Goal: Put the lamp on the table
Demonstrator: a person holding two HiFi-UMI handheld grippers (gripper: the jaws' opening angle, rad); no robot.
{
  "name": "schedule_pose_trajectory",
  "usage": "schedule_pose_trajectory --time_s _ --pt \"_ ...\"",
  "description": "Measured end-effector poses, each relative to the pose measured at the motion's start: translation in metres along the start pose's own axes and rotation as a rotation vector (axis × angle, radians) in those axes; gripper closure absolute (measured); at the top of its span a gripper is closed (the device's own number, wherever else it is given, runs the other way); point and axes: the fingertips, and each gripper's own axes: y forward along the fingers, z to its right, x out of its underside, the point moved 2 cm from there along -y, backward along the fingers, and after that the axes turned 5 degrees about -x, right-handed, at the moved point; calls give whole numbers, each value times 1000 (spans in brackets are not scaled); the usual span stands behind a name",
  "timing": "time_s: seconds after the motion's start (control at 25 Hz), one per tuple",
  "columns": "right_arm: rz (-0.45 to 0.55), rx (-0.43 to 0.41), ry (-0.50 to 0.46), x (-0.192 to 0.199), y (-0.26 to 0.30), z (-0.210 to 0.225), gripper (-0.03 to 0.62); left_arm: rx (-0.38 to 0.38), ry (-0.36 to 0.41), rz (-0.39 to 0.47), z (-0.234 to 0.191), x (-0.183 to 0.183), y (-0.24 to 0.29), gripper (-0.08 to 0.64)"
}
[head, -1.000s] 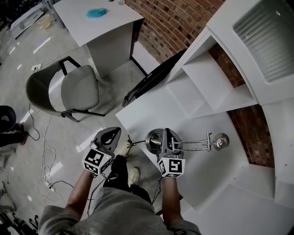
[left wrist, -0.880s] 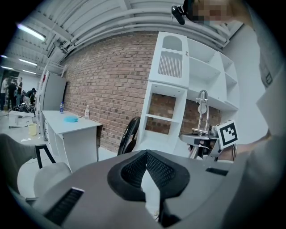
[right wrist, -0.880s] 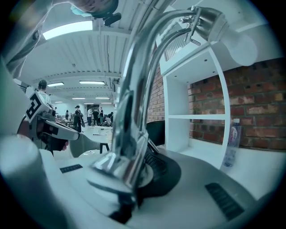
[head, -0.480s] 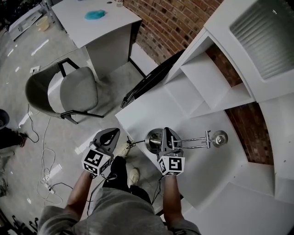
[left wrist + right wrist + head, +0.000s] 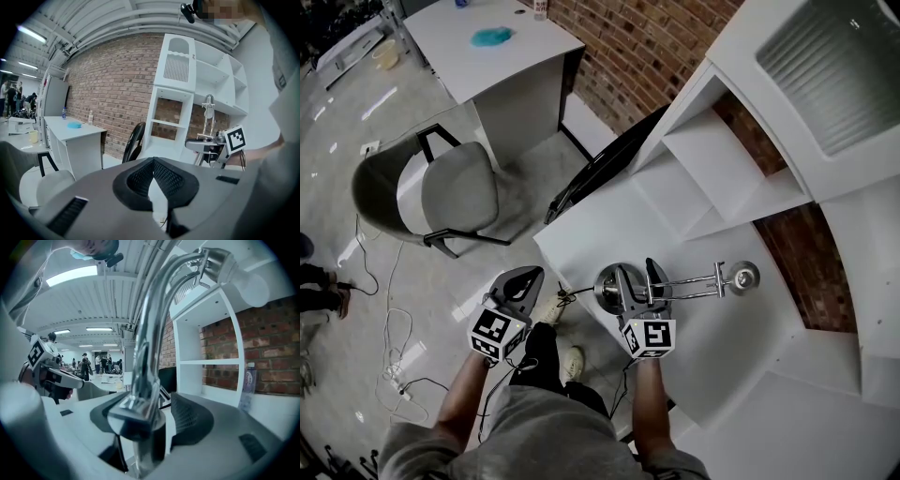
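A chrome lamp stands on the white table [image 5: 581, 230], its round base [image 5: 609, 284] near the table's front edge. Its arm reaches right to the lamp head [image 5: 742, 277]. My right gripper [image 5: 636, 270] is open. Its jaws have just been opening, and the lamp's stem [image 5: 150, 348] still stands between them, with a gap to the right-hand pad [image 5: 187, 420]. My left gripper [image 5: 520, 281] hangs off the table's left over the floor, shut and empty; its pads [image 5: 152, 161] meet at the tip. The left gripper view shows the lamp [image 5: 209, 117] at right.
A white shelf unit [image 5: 741, 159] rises behind the table against a brick wall. A black panel [image 5: 600, 169] leans at the table's far left corner. A grey chair [image 5: 441, 187] and a white desk [image 5: 492, 56] stand further left. Cables [image 5: 394, 328] lie on the floor.
My right gripper's jaws, shut on the lamp stem in the earlier frames, now stand spread on both sides of it. The lamp has stayed upright on the table. The left gripper has hardly moved.
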Motion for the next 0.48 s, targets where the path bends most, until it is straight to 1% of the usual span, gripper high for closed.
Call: schedule_pose_trajectory --time_s 0.08,0.28,0.48 --pt "11 11 -6 -2 -1 3 310 -3 1 -2 0 0 -1 557" --pt "12 1 26 -1 -4 5 310 -4 6 -2 3 -2 -3 557" --pt "10 -16 30 -1 -14 0 310 -10 6 -12 6 2 -7 557"
